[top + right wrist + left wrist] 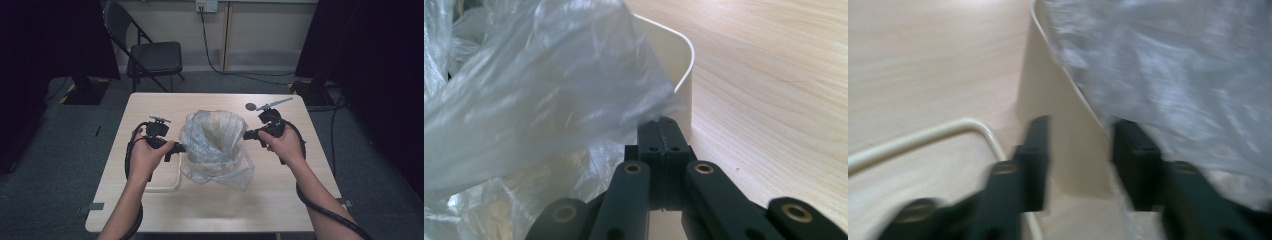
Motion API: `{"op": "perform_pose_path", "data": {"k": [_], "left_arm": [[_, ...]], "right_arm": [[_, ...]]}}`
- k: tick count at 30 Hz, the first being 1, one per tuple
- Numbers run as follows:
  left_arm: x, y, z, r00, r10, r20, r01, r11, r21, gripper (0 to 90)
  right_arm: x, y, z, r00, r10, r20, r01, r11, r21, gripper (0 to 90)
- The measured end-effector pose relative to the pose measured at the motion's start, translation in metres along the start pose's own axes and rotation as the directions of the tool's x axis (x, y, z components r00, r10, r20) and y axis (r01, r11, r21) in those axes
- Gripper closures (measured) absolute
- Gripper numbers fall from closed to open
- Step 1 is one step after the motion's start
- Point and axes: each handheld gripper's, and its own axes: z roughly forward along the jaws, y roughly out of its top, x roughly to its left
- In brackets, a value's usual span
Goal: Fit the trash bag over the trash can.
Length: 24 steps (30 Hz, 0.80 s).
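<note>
While both hands work at mid-frame in the high view, a clear plastic bag (216, 145) stands puffed up at the centre of a pale wooden table (280, 195), lining a cream bin (674, 55) whose rounded rim and wall show in both gripper views. What lies inside the bag cannot be told; its film is crumpled and cloudy. At the bag's left edge, the left gripper (176, 148) has its jaws partly apart, and in its own blurred view they straddle the bin's wall and the hanging film without clearly pressing on either. At the bag's right edge, the right gripper (664, 131) has its jaws pressed tight together, pinching the bag's edge just above the bin's rim. A cream wire handle (923, 135) lies on the table at lower left of the bin.
</note>
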Motion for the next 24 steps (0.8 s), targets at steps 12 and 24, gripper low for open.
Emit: {"op": "perform_pose_path", "data": {"k": [12,24], "left_arm": [[-0.003,-0.002,-0.002,0.9994,0.022,-0.029,-0.020,0.9987,0.047,90.0],[0.014,-0.014,0.005,0.9954,-0.002,-0.096,0.004,0.9998,0.022,90.0]], "right_arm": [[0.005,0.001,0.002,0.9994,-0.017,0.032,0.016,1.000,0.025,90.0],[-0.001,-0.006,0.019,0.9973,0.008,0.074,-0.013,0.998,0.060,90.0]]}}
